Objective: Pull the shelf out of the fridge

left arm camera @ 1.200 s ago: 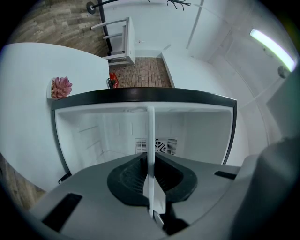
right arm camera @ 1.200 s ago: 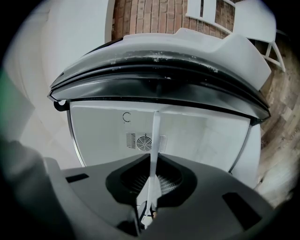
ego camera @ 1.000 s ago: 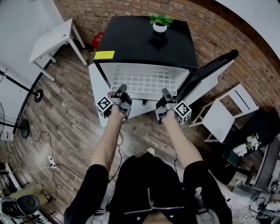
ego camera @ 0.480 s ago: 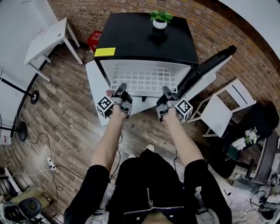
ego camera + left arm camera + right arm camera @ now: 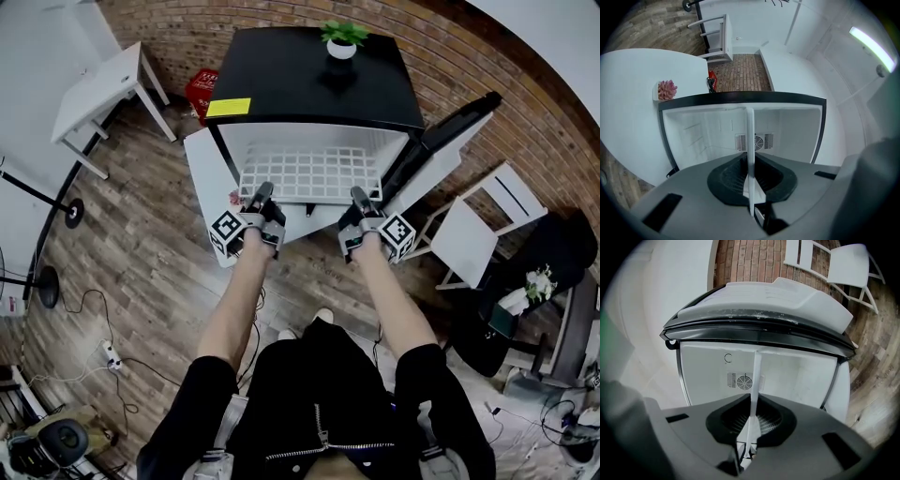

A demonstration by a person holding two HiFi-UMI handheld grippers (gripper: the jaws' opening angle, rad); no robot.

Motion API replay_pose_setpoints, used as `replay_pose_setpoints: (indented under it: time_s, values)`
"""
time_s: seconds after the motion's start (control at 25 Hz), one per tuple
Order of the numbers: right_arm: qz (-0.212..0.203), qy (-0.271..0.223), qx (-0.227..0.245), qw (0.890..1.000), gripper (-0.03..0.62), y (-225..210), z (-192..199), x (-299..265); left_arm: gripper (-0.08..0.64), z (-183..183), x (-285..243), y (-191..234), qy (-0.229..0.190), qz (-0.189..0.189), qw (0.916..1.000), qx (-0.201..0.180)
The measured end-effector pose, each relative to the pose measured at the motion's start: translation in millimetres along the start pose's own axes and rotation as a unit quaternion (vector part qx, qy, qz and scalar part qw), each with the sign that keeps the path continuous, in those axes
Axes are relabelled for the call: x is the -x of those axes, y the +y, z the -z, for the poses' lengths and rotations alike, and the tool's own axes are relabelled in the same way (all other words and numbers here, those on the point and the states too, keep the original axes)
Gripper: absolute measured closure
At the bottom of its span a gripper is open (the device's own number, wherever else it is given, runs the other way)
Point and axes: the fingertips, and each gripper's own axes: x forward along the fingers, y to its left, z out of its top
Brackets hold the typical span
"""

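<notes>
Clamping 2 tools, L tool (image 5: 265, 191) & R tool (image 5: 357, 195), on edge of 1 shelf (image 5: 309, 173) in 1 fridge (image 5: 314, 89).

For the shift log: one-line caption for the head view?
Head view: left gripper and right gripper shut on the front edge of the white wire shelf in the open black fridge.

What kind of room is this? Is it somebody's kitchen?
Probably not a home kitchen. It looks more like a workroom or studio. A small fridge stands alone on a wood floor by a brick wall, with loose cables and stands around it.
</notes>
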Motion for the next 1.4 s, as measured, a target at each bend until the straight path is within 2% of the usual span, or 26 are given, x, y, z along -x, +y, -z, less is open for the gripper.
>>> replay_pose_setpoints:
  time_s: [1.4]
  values:
    - [-0.007, 0.004, 0.009, 1.0, 0.569, 3.7, 14.1, 39.5, 0.52, 19.5, 37.0, -5.1, 0.027, 0.003, 0.9996, 0.0]
